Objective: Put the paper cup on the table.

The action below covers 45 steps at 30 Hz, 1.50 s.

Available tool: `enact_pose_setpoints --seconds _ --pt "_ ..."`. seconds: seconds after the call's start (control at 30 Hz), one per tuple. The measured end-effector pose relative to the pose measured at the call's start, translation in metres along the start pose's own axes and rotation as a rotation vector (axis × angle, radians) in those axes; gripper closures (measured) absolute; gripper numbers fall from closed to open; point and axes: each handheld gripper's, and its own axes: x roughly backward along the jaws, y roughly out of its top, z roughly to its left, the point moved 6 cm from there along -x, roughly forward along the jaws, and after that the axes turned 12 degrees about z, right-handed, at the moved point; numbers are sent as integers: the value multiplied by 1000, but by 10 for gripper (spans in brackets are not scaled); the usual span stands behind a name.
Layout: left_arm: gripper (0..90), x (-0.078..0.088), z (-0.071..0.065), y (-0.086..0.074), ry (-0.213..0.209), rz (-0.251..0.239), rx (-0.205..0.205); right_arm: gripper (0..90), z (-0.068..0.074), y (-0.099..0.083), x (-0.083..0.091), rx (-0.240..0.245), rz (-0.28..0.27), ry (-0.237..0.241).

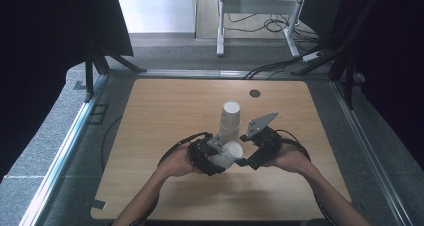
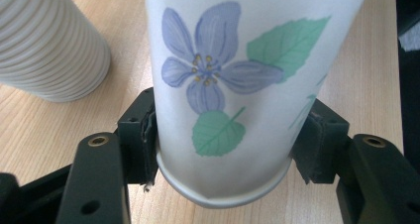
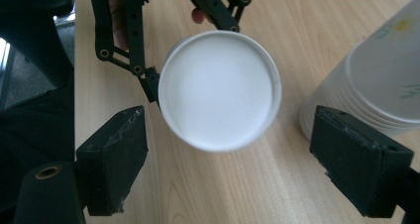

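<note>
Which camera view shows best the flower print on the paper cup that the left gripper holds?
The left gripper view: the cup is close, with its purple flower and green leaves sharp between the jaws. The right gripper view shows its white bottom. The high view shows the cup small, its print unreadable.

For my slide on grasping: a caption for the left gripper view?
Left gripper clamps a flower-printed paper cup beside a stack of cups.

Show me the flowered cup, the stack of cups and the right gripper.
flowered cup [image 2: 223, 85], left gripper view, on its printed side wall
stack of cups [image 1: 230, 120], high view, on the stack's upper side
right gripper [image 3: 228, 169], right gripper view, midway between its jaws
</note>
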Motion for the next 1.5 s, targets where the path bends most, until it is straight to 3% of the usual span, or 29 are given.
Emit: enact_pose_setpoints --seconds 0.47,0.67,0.97,1.2,1.5 --pt "372 -1 -8 10 -39 63 -61 215 10 3 -16 60 71 12" --pt "372 -4 -9 12 -47 74 -63 282 12 3 -19 89 96 14" --pt "342 -5 -10 12 -47 65 -59 363 14 3 -19 87 101 35" --pt "142 2 -7 13 -58 -24 0 367 12 3 -12 53 62 26" --pt "89 19 -2 13 -61 -192 69 367 8 2 2 18 -27 40"
